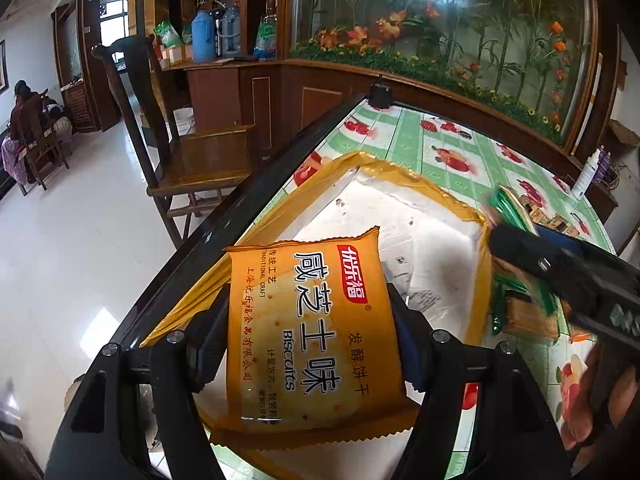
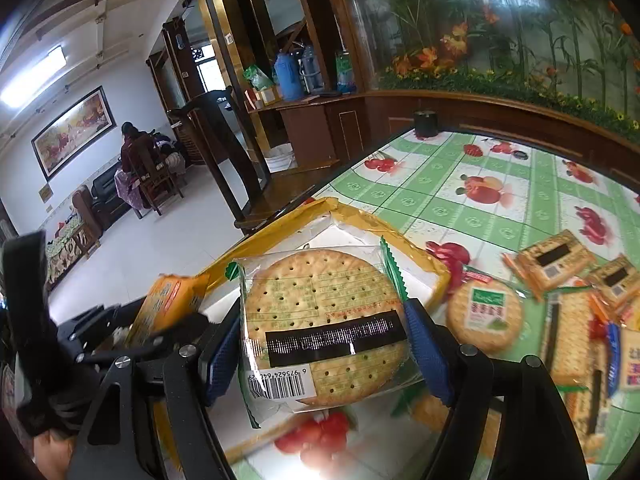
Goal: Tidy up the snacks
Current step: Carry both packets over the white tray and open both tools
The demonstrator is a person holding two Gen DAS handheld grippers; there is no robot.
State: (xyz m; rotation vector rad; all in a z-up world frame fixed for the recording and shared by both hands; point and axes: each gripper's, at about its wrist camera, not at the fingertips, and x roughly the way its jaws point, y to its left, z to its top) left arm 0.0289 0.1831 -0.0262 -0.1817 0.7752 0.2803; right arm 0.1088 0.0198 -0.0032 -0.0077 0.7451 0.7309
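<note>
My left gripper [image 1: 308,344] is shut on an orange biscuit packet [image 1: 308,320] and holds it over the near end of a shallow tray [image 1: 460,204] with yellow taped rims and a white floor. My right gripper [image 2: 324,340] is shut on a clear packet with a round biscuit [image 2: 320,320], held above the same tray [image 2: 436,276]. The left gripper and its orange packet [image 2: 168,300] show at the left of the right wrist view. The right gripper's body [image 1: 560,272] shows at the right of the left wrist view.
Several loose biscuit packets [image 2: 568,304] lie on the green fruit-patterned tablecloth [image 2: 460,200] right of the tray. A black cup [image 2: 425,122] stands at the table's far corner. A wooden chair [image 1: 188,152] stands off the table's left edge. A glass-fronted cabinet [image 1: 440,20] runs behind.
</note>
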